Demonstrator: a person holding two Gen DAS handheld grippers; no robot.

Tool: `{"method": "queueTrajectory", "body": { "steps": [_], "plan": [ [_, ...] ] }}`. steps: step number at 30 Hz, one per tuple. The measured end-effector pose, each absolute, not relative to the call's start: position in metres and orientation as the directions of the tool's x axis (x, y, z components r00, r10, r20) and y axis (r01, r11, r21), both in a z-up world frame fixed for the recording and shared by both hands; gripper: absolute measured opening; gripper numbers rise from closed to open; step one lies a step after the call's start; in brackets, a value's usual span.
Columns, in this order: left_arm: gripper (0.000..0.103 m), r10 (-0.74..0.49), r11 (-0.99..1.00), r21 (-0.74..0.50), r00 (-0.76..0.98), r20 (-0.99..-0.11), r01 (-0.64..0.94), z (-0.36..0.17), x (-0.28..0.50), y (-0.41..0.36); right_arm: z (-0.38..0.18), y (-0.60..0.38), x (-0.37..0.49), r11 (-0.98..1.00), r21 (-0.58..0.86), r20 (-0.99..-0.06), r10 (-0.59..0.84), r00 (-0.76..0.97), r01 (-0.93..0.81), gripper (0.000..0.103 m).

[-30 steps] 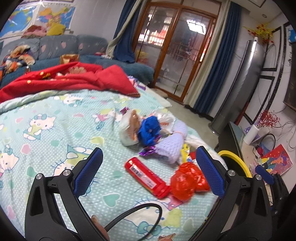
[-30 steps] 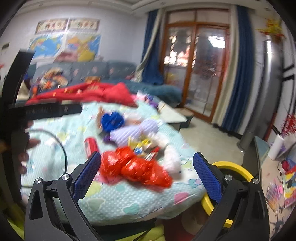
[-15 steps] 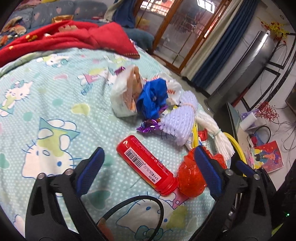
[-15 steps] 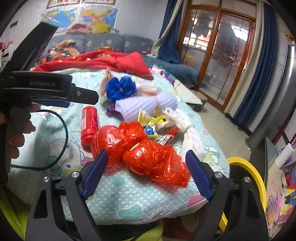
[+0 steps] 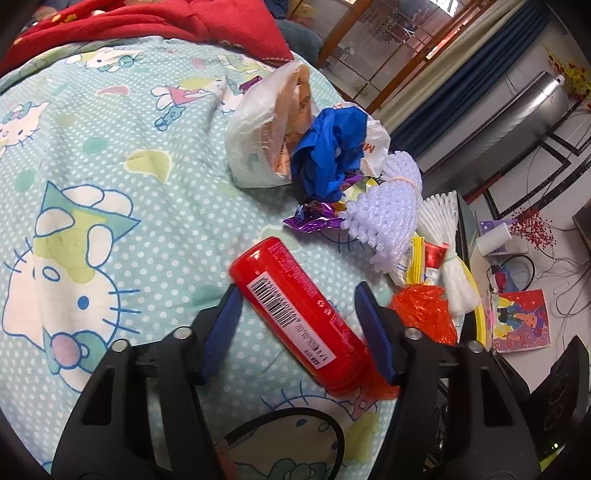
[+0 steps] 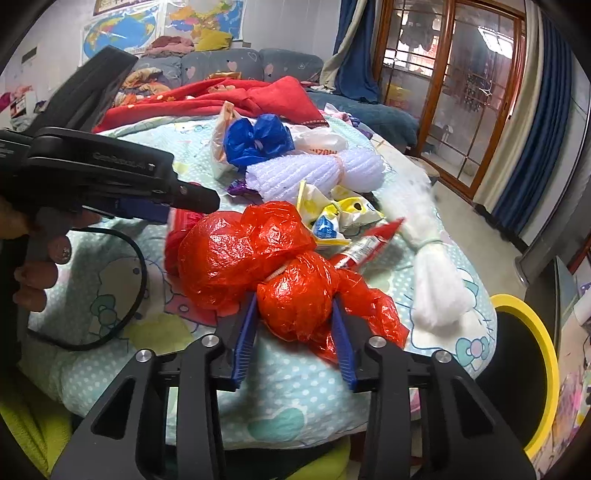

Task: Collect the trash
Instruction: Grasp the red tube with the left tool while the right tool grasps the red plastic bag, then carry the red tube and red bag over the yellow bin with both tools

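Note:
A red bottle (image 5: 295, 314) with a barcode label lies slantwise on the cartoon-print bedspread (image 5: 110, 184). My left gripper (image 5: 297, 288) straddles it, its jaws closing, and both blue pads touch the bottle's sides. A crumpled red plastic bag (image 6: 251, 251) lies near the bed's edge, and one lump of it sits inside my right gripper (image 6: 294, 298). That gripper's jaws are closing too, and its pads press into the lump. The bag's far end (image 5: 424, 310) shows in the left wrist view.
Beyond lie a blue bag (image 5: 332, 151), a white bag (image 5: 258, 147), lilac foam netting (image 5: 388, 210), snack wrappers (image 6: 332, 218) and a white foam bundle (image 6: 436, 288). A yellow-rimmed bin (image 6: 532, 369) stands past the bed's right edge. A red blanket (image 5: 166, 22) covers the far side.
Both grippers came down toward the bed and tipped downward. Their jaws narrowed from wide open, the left around the red bottle and the right around the red bag.

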State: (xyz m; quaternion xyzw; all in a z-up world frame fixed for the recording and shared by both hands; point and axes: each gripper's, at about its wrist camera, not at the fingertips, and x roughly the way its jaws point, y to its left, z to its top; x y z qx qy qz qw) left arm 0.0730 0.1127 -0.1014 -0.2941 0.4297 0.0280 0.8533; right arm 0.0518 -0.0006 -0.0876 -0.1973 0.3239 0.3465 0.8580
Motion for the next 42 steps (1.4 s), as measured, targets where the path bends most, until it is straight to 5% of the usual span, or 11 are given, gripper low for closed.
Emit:
{"method": "queueTrajectory", "body": {
  "steps": [14, 42],
  "plan": [
    [0.031, -0.271, 0.782, -0.561, 0.664, -0.697, -0.27, -0.102, 0.052, 0.137, -0.07, -0.017, 0.04, 0.68, -0.055, -0.64, 0.538, 0.548, -0.731, 0.029],
    [0.028, -0.32, 0.898, -0.435, 0.774, -0.546, 0.064, -0.003, 0.066, 0.029, -0.012, -0.118, 0.078, 0.89, 0.058, -0.53, 0.412, 0.742, -0.453, 0.029]
  ]
}}
